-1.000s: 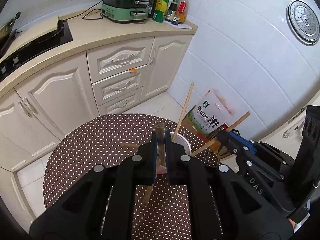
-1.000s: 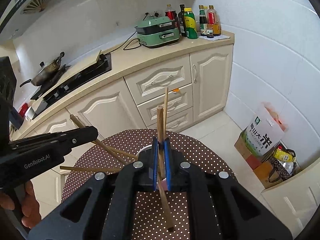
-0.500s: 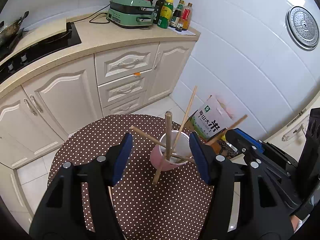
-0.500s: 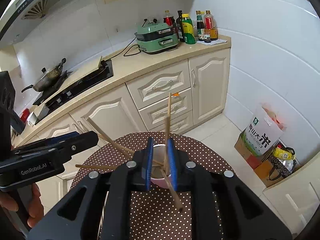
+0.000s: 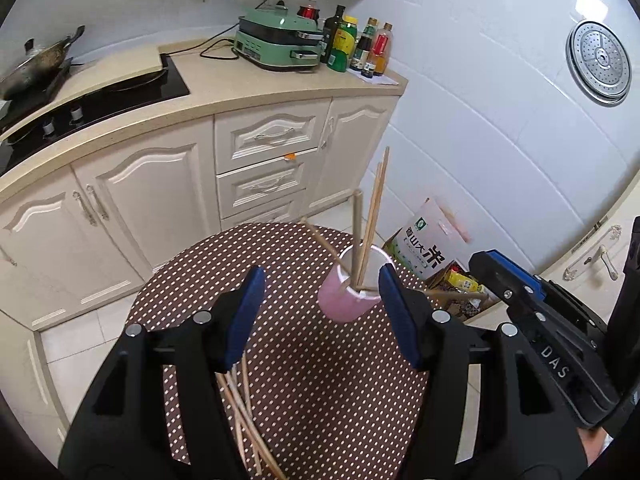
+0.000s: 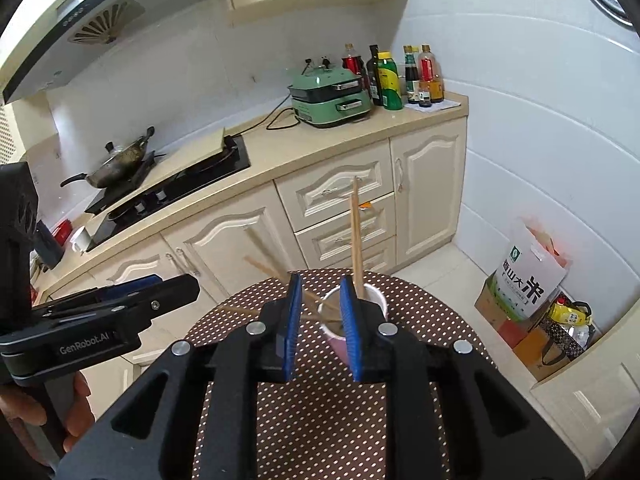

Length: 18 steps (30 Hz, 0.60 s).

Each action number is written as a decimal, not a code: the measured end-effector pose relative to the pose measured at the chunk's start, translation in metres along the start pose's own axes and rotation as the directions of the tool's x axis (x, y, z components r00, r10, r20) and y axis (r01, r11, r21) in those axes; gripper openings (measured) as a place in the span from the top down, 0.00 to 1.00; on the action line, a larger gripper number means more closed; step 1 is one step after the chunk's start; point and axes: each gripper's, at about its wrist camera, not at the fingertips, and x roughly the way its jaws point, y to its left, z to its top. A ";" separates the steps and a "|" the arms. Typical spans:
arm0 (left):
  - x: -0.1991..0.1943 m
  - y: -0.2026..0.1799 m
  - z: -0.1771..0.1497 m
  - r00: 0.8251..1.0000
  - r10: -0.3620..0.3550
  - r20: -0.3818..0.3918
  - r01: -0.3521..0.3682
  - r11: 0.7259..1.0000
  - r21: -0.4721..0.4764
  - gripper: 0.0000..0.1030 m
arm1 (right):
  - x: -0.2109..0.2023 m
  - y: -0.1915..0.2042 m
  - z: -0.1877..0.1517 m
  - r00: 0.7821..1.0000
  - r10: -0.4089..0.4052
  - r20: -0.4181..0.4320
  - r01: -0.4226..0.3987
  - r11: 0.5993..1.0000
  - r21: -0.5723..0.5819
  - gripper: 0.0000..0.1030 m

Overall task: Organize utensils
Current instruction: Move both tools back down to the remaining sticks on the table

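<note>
While both fingers [image 5: 394, 312] stand spread and empty, chopsticks [image 5: 370, 216] upright in pink cup [image 5: 346, 304], others apparently leaning sideways

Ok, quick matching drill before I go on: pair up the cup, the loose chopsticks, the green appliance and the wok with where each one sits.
Things:
1. pink cup
2. loose chopsticks
3. green appliance
4. wok

Places:
A. on the stove
B. flat on the dotted tablecloth
C. upright on the table, chopsticks standing in it
D. on the counter beside the bottles

Pairs: 1-C, 2-B, 3-D, 4-A

Both grippers released chopsticks [image 5: 370, 220] into the cup [image 5: 352, 300], backing away.
</note>
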 end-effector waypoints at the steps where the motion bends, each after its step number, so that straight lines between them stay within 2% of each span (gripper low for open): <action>1: -0.005 0.004 -0.004 1.000 0.006 0.000 -0.006 1.000 -0.004 0.42 | -0.003 0.004 -0.003 1.000 0.004 0.000 -0.004 1.000 -0.003 0.82; 10: -0.036 0.036 -0.040 0.998 0.059 -0.019 -0.060 0.997 -0.044 0.41 | -0.015 0.037 -0.029 0.999 0.043 -0.025 -0.044 0.998 -0.033 0.81; 18: -0.041 0.075 -0.074 0.992 0.110 -0.070 -0.117 0.987 -0.108 0.41 | -0.001 0.066 -0.057 0.991 0.083 -0.105 -0.091 0.994 -0.068 0.81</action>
